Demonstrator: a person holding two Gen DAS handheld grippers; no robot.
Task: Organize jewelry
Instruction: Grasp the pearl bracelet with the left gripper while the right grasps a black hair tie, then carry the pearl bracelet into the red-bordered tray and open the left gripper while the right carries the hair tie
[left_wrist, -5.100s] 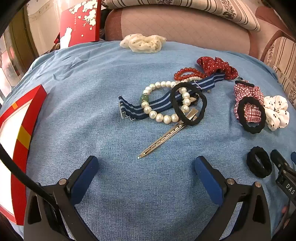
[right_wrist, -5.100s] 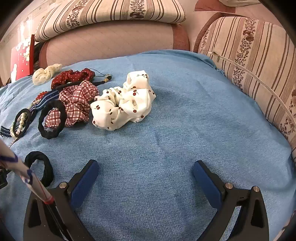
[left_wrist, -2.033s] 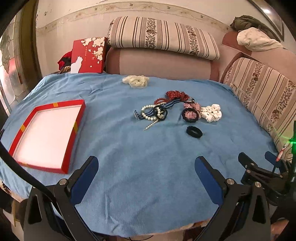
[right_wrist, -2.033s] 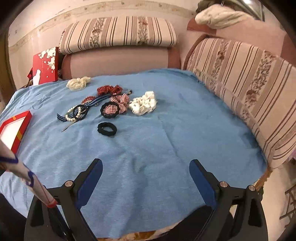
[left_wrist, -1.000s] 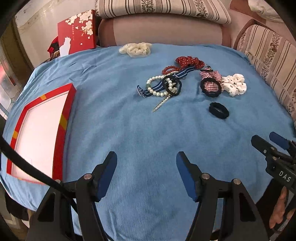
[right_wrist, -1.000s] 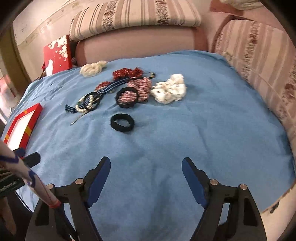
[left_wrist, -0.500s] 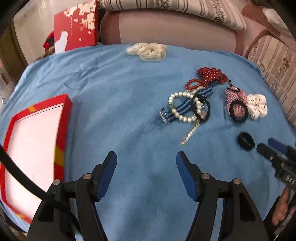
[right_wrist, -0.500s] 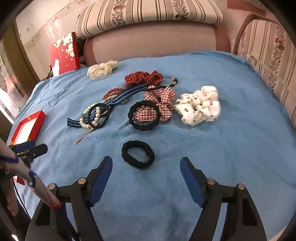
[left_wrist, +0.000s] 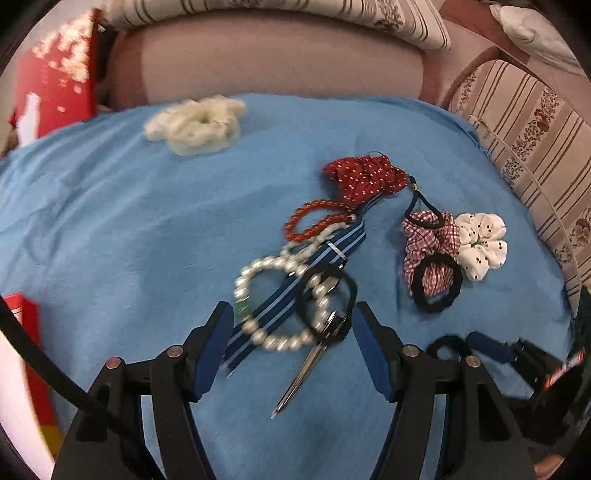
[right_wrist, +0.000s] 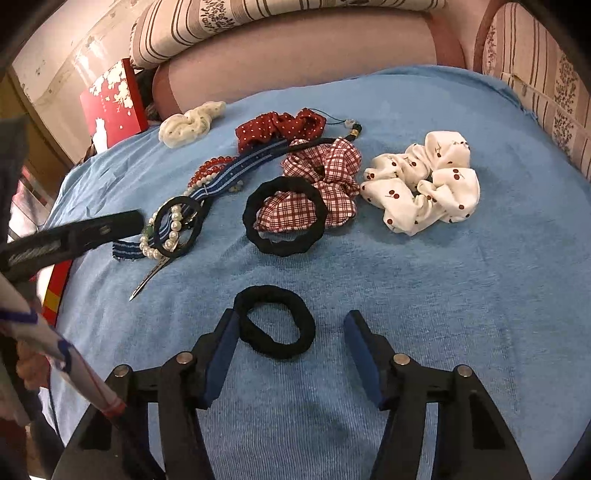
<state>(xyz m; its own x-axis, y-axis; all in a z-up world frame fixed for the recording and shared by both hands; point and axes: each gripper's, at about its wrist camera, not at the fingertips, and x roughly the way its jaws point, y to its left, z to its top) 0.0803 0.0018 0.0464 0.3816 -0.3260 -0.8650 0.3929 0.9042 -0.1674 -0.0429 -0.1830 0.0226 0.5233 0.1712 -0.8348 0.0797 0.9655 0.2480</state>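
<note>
My left gripper (left_wrist: 291, 332) is open, its fingers either side of a heap: a pearl bracelet (left_wrist: 258, 275), a navy striped strap (left_wrist: 280, 306), a thin black hair tie (left_wrist: 349, 288) and a silver hair clip (left_wrist: 303, 376). My right gripper (right_wrist: 288, 339) is open around a small black hair tie (right_wrist: 275, 321), its left finger touching the tie. Beyond lie a plaid scrunchie (right_wrist: 321, 184) under a larger black tie (right_wrist: 284, 216), a white cherry scrunchie (right_wrist: 424, 184), a red dotted scrunchie (right_wrist: 280, 125), a red bead bracelet (left_wrist: 314, 219) and a cream scrunchie (left_wrist: 195, 125).
Everything lies on a blue cloth (right_wrist: 443, 295). A red tray's corner (left_wrist: 22, 332) sits at the left edge of the left wrist view. A red box lid (right_wrist: 110, 103) leans at the back. Striped cushions (left_wrist: 535, 147) border the back and right.
Both grippers have moved forward and down toward the cloth. The left now straddles the pearl bracelet heap; the right now frames the small black hair tie. Both jaws have narrowed since two seconds ago.
</note>
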